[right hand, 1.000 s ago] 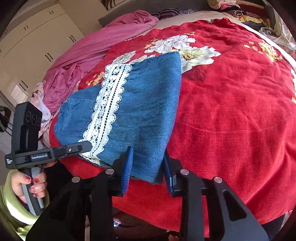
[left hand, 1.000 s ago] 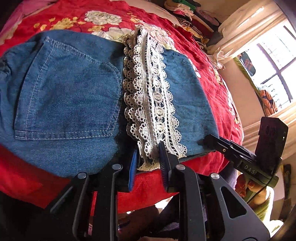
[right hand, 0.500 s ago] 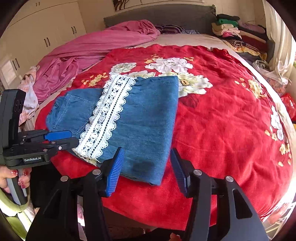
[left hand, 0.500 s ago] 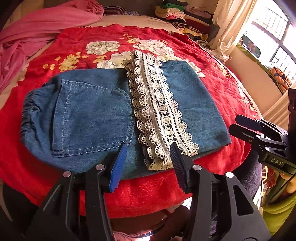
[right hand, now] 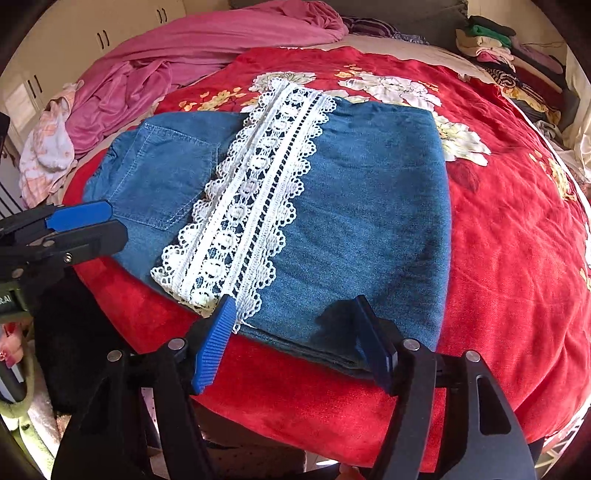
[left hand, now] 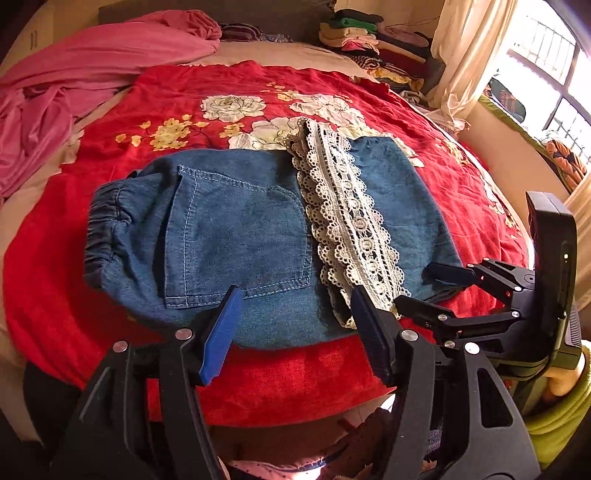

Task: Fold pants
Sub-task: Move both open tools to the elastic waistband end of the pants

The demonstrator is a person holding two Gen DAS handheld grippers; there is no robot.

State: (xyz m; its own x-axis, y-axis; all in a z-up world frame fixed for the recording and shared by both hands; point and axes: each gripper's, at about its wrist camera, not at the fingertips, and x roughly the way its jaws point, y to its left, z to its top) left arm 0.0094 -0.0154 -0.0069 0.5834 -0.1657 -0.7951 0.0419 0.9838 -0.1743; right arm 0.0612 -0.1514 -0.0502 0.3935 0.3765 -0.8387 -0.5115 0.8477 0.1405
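While both grippers hang low at the bottom of their frames, neither one is holding anything. Left gripper (left hand: 295,325) has its jaws spread wide over the near edge of the folded denim pants (left hand: 236,236), right gripper (right hand: 295,332) is spread just as wide at the near hem. One pair of pants, lying mid-frame on the red floral blanket (left hand: 110,295), with one lace strip (left hand: 347,221) running across it. Left view shows the elastic waistband at centre left plus the window at upper right; right view shows cupboard doors at upper left instead. Both catch the pink sheet (right hand: 207,55) and the clothes stack (left hand: 365,33).
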